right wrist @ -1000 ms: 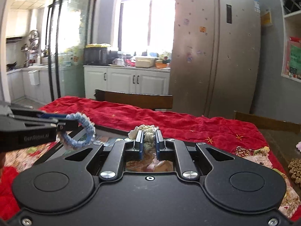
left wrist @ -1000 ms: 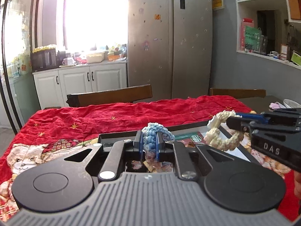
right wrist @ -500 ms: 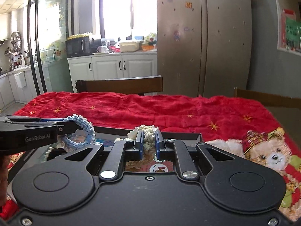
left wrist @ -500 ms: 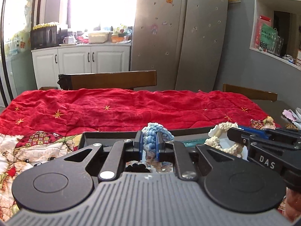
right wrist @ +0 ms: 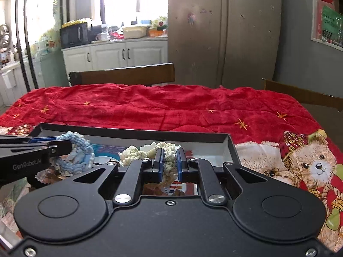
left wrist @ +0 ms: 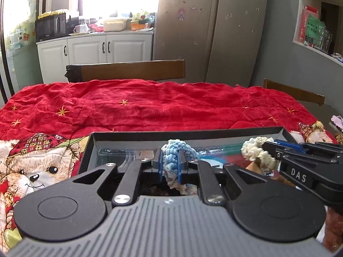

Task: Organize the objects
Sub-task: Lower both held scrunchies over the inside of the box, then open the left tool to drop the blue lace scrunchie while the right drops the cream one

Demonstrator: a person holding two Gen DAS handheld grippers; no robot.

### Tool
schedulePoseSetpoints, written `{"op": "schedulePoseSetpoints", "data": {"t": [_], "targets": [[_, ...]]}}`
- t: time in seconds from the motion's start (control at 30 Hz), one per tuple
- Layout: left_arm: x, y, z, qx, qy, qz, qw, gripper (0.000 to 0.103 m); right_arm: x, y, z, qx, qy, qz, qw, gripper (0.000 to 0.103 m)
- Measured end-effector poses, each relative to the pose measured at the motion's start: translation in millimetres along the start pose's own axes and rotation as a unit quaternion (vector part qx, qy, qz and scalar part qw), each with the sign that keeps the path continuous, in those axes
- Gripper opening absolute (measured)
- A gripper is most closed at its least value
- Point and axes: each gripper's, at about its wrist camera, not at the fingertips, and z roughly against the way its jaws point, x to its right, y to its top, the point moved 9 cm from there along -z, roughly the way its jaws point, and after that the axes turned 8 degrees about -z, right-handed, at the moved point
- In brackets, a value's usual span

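Note:
My left gripper (left wrist: 169,163) is shut on a light blue crocheted ring (left wrist: 171,150) and holds it low over a shallow black tray (left wrist: 193,131). My right gripper (right wrist: 169,162) is shut on a cream crocheted ring (right wrist: 137,154) over the same tray (right wrist: 150,133). In the left wrist view the right gripper (left wrist: 276,148) comes in from the right with the cream ring (left wrist: 255,150). In the right wrist view the left gripper (right wrist: 64,146) comes in from the left with the blue ring (right wrist: 82,152). The tray floor holds printed cards, partly hidden.
The tray lies on a red quilt with teddy bears (left wrist: 150,105) over a table. A wooden chair back (left wrist: 126,70) stands behind the table, another (left wrist: 293,92) at the right. A steel fridge (left wrist: 210,30) and white cabinets (left wrist: 94,49) are farther back.
Both grippers have moved down toward the tray, each still holding its ring. The rings now sit close to the tray floor and the tray fills more of both views.

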Motion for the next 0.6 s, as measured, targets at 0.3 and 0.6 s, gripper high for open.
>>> {"op": "schedulePoseSetpoints", "data": {"t": [0.3,0.6], "targets": [[-2.1,-3.3,-4.1,-0.014,0.014,-0.004,0.9998,0.017,0.2,-6.6,-7.3,-0.031,-0.002,0.008,1.0,0.014],[-3.6,-3.5,-5.9,-0.019,0.015,-0.003,0.9997,0.04,-3.3,-6.5,-5.7,-0.028,-0.005,0.021,0.999,0.018]]}}
